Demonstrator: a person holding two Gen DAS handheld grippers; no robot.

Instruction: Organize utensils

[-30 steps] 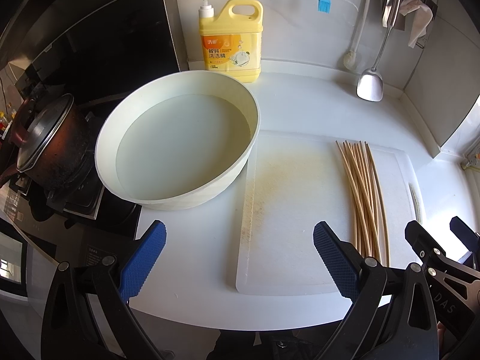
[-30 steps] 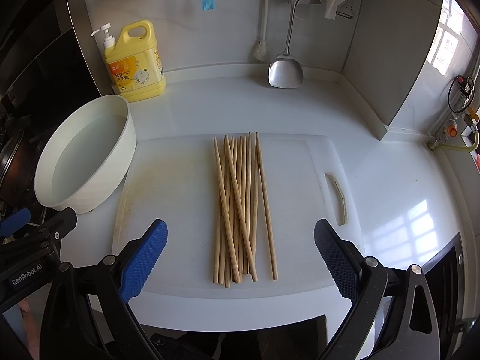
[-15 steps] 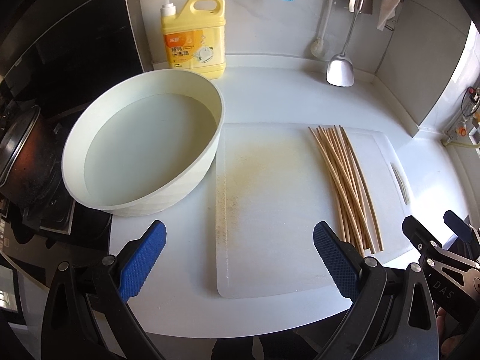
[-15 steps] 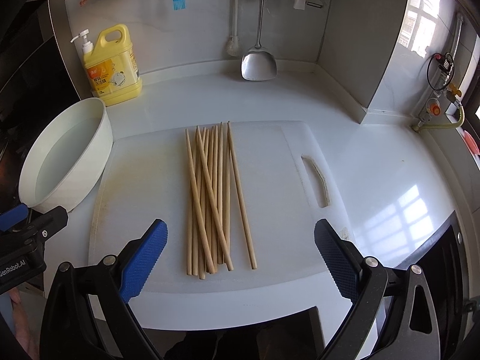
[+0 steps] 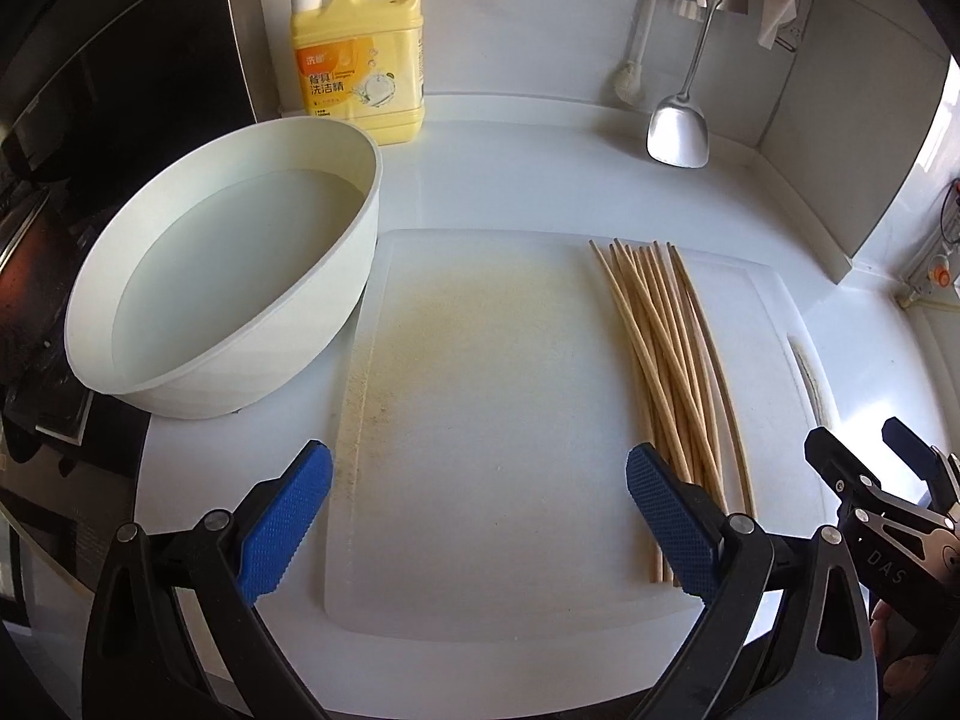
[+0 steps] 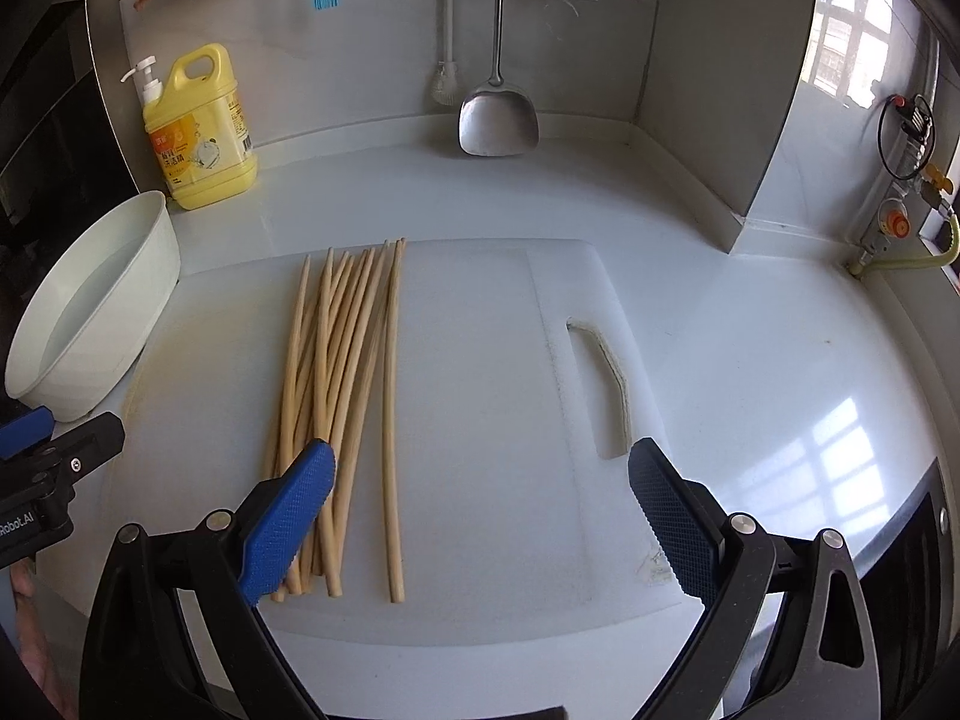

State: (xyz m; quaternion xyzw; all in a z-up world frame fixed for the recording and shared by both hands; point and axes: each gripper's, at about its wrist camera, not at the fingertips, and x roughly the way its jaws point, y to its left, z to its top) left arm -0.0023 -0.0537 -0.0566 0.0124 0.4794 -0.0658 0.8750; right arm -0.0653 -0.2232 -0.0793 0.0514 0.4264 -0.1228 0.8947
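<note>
White kitchen counter, bright window glare at right of frame. Right gripper point(image 6: 480, 516) spread wide, holding nothing, low centre of frame over cutting board point(image 6: 480, 408); left gripper point(image 5: 480, 516) likewise agape and empty. Chopsticks point(image 6: 342, 408) heaped crosswise at centre-left, one lying apart: likely to roll, scatter or slip if pinched. Water-filled basin point(image 5: 228, 276) just beside board, spillable; detergent bottle point(image 6: 201, 126), hanging spatula point(image 6: 498, 114) well clear.

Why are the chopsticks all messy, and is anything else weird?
The chopsticks lie in a loose bundle on the cutting board, some crossing each other, and one sits apart on the right. The board also has a yellowish stain near the bowl. Nothing looks spilled or broken.
</note>
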